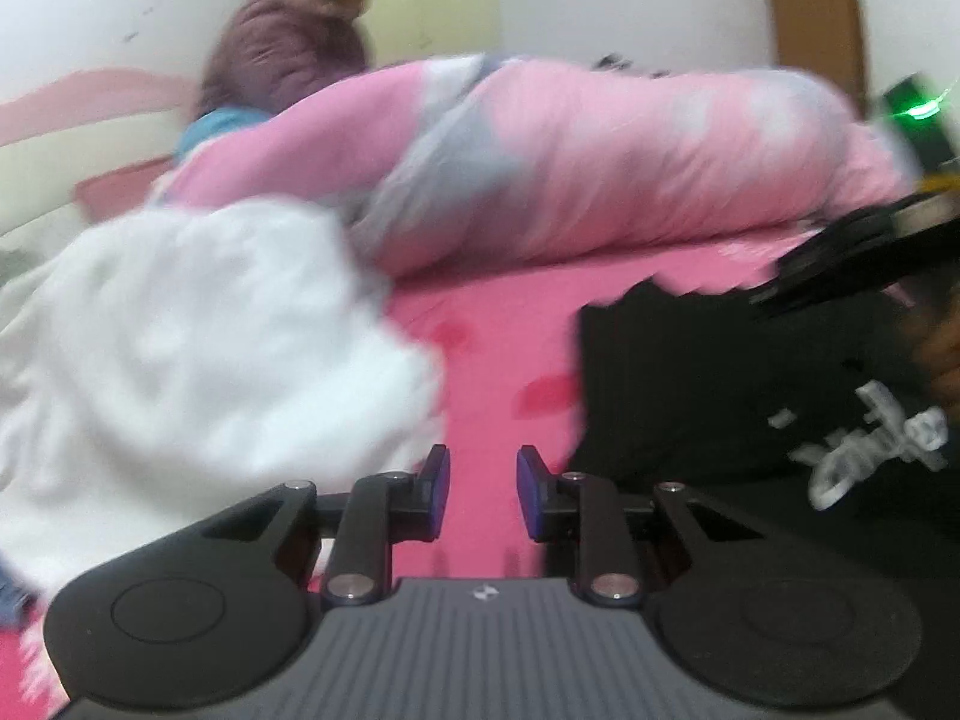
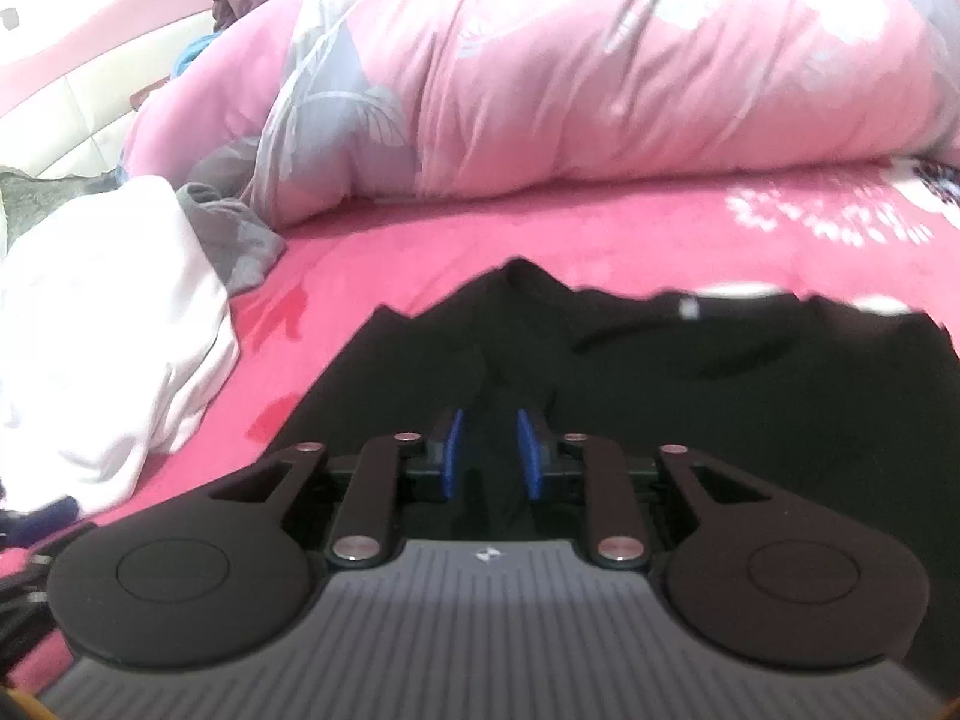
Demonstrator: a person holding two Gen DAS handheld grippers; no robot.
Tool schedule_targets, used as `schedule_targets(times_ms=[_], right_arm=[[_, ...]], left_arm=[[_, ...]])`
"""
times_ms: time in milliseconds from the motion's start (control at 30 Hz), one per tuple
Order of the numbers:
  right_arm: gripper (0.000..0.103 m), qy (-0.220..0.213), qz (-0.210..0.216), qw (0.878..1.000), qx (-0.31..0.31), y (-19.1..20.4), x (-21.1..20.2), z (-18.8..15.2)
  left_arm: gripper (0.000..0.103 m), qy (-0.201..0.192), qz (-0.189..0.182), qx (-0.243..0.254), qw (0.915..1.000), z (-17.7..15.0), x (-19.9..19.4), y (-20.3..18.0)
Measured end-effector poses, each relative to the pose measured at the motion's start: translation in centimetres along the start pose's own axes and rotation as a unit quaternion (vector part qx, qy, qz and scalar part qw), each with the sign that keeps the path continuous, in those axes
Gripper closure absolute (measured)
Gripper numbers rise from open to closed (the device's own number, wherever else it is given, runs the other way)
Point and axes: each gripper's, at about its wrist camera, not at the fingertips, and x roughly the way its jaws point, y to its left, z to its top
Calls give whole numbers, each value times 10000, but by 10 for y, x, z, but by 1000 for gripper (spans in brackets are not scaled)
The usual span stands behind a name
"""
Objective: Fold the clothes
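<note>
One pink bed (image 2: 600, 252) carries one rolled pink quilt (image 2: 600, 72), one white garment (image 2: 102, 348) at the left and one black garment (image 2: 720, 390) lying in front of me. My two tongs: left tongs (image 1: 483, 495) stand slightly spread over bare bed, empty; right tongs (image 2: 489, 456) stand slightly spread above the black garment, pinching nothing.

left tongs (image 1: 483, 492): parted, empty | right tongs (image 2: 491, 453): parted, angled down

free: pink sheet (image 1: 492, 360) strip | left: white garment (image 1: 198, 348) | right: black garment (image 1: 720, 384) | behind: quilt (image 2: 600, 72)
</note>
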Motion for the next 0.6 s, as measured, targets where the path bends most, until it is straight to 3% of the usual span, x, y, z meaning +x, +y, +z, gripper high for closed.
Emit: schedule_targets(times_ms=[67,167,267,367,433,500,600], right_arm=[[90,9,81,10000,-42,4,11,0],[91,50,67,9998,-184,3,27,-7],[103,129,-214,9995,-212,-17,40,-13],[103,-13,-850,9963,-146,-43,35,-2],[101,-147,-955,9953,-16,-52,26,10],[100,-330,-716,9968,-126,-44,16,19],[100,-233,42,9987,-455,-12,24,27]], left_arm=[[76,-102,-245,180,9995,6,14,-18],[82,388,-196,245,9988,-1,54,-34],[83,622,-262,3,9977,-11,71,-30],[83,599,-332,-185,9975,-14,70,-24],[83,564,-345,-237,9975,-15,68,-22],[83,528,-364,-281,9975,-16,66,-19],[83,515,-441,-422,9968,-16,67,-16]])
